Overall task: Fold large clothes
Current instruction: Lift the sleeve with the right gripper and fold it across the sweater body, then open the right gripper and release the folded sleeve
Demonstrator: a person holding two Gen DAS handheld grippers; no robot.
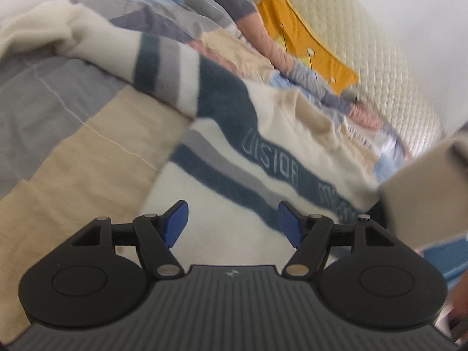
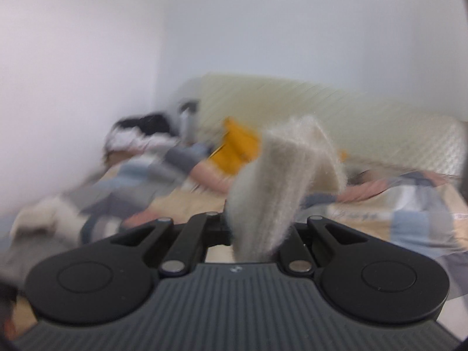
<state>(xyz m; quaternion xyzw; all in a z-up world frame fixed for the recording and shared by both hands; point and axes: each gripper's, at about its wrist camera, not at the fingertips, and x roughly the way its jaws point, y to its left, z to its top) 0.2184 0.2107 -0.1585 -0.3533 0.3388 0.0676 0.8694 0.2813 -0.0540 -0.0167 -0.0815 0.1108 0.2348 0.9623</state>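
Observation:
A cream sweater with dark blue and grey stripes and raised lettering lies spread on the bed in the left wrist view. My left gripper is open just above its cream lower part, blue pads apart and empty. My right gripper is shut on a fuzzy cream edge of the sweater and holds it lifted above the bed; the fabric hides the fingertips. The rest of the sweater shows blurred at the left.
The bed has a patchwork cover in grey, beige, blue and pink. A yellow garment lies against the quilted cream headboard. Dark clothes sit by the white wall. A beige object intrudes at the right.

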